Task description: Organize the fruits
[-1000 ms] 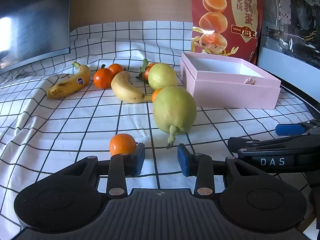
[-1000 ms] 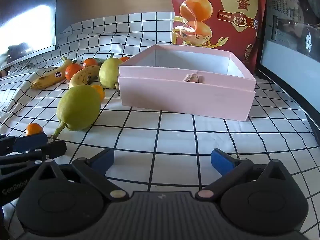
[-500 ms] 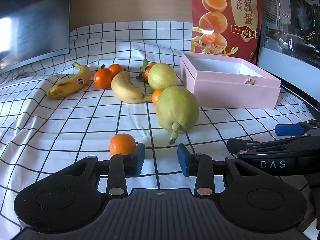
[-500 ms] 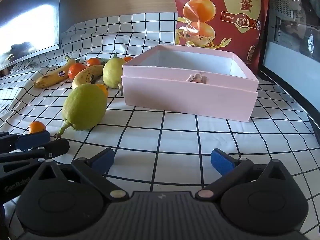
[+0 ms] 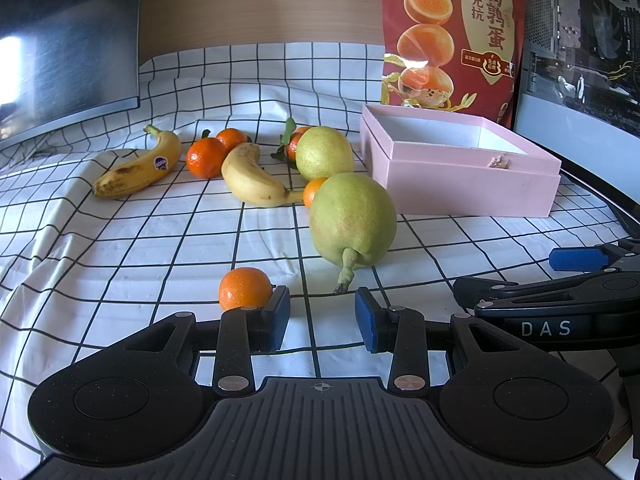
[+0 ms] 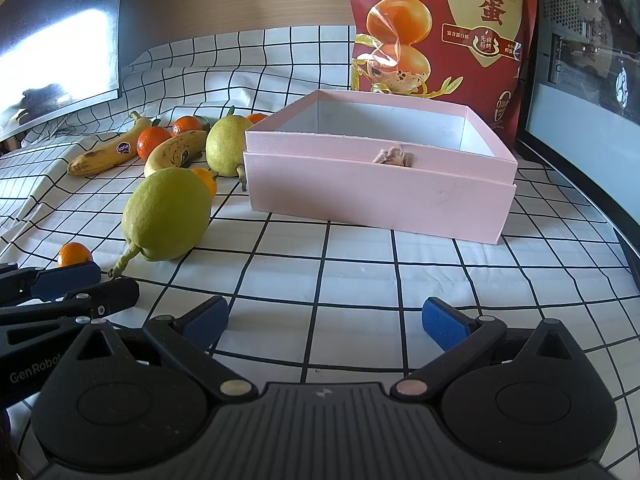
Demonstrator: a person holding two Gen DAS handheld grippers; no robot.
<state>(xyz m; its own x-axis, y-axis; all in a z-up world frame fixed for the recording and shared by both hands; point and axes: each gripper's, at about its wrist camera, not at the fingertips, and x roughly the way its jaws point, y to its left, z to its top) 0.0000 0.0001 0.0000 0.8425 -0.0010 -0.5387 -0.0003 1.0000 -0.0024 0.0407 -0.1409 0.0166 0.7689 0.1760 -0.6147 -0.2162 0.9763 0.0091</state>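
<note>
Blue-padded left gripper [image 5: 322, 314] low, fingers [image 5: 277, 316] parted, nearest mandarin [image 5: 245, 289] alongside

A: Cloth [image 5: 120, 248]?
B: White, black grid. Box [image 6: 380, 196] pink, white inside.
A: Fruit?
B: Pears [image 5: 352, 218] yellow-green, tangerines [image 5: 244, 289] orange, bananas [image 5: 136, 166] yellow with brown spots. Bag [image 5: 452, 32] red; gripper pads [image 6: 444, 323] blue.

Looks like a home desk/workstation, not a kitchen; a dark monitor [image 5: 68, 40] stands at left w/ a wood-panel wall [image 5: 256, 4] behind; an open PC case [image 5: 580, 32] w/ fans sits at right; a checked cloth [image 5: 160, 240] covers the top; a red snack bag [image 5: 452, 32] leans at the back.
</note>
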